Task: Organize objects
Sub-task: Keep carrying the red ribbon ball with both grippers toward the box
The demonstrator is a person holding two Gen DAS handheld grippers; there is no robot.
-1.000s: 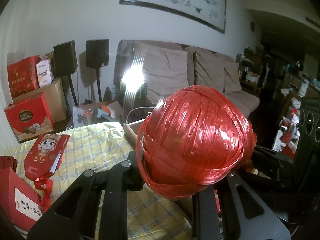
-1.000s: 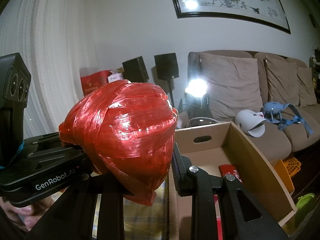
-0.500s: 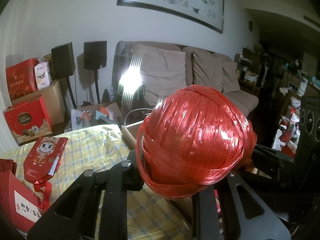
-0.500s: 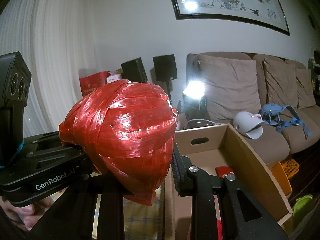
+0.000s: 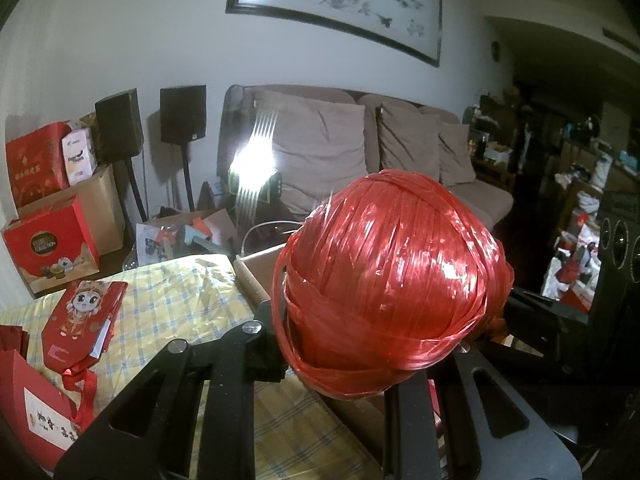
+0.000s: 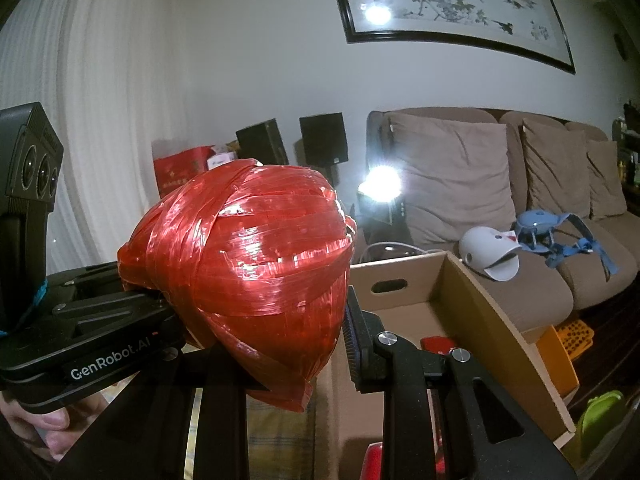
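Left claw (image 5: pixel 372 344) fingertips hidden behind red twine ball (image 5: pixel 392 280).

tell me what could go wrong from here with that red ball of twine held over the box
1. The red twine ball is wide, round and glossy, pinched between the left gripper and the right gripper; if either one eases off, it could slip.
2. A loose band sags at its lower edge, so it may snag a finger.
3. The cardboard box lies off to one side, so a drop now might hit its rim or the checked tablecloth.
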